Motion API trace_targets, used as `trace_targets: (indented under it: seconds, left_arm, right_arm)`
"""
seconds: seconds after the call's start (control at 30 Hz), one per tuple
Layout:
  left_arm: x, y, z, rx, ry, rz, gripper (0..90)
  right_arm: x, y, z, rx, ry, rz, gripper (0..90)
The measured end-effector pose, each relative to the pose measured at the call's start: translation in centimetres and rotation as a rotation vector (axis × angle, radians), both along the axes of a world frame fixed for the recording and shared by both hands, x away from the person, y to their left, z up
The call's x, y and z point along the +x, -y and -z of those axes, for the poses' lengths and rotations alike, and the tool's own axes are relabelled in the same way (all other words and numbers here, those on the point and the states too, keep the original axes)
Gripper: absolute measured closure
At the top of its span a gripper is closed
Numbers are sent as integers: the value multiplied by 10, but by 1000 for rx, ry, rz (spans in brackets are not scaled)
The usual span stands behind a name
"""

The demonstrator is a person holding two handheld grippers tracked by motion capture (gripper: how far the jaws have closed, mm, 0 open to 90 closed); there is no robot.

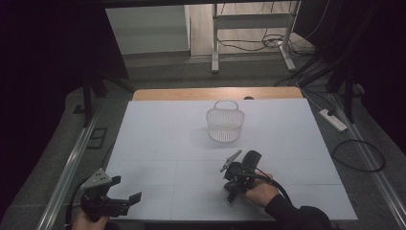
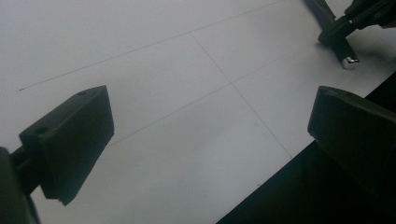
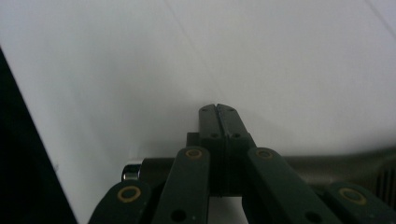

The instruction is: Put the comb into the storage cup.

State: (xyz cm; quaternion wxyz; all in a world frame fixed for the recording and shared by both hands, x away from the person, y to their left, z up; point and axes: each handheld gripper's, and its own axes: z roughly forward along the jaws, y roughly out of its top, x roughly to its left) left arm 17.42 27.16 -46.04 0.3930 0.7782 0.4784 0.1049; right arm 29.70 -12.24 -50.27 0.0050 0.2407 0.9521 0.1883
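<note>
Unmarked white basket (image 1: 225, 123) (no lettering).

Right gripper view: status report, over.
Left gripper open, idle at near edge. Right gripper fingers shut, low over dark silver-tipped rod. White basket far centre, nothing between.

1. The left gripper (image 2: 210, 135) holds its two black jaws wide apart above the white table (image 2: 177, 84).
2. The right gripper (image 2: 343, 39) touches the table at the top right corner.
3. Thin seam lines (image 2: 231, 84) cross on the table.
</note>
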Motion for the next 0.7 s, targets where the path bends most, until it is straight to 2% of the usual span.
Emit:
trace_targets:
  seconds: [0.33,0.67,0.7]
  left_arm:
    - [1,0,0,-1,-6,-1,14]
    - [1,0,0,-4,-9,-4,13]
    - [1,0,0,-4,-10,-4,14]
  right_arm:
    - [-11,40,-2,-9,-16,54,893]
    - [-12,75,-6,-30,-12,111,893]
    - [-11,83,-6,-35,-11,125,893]
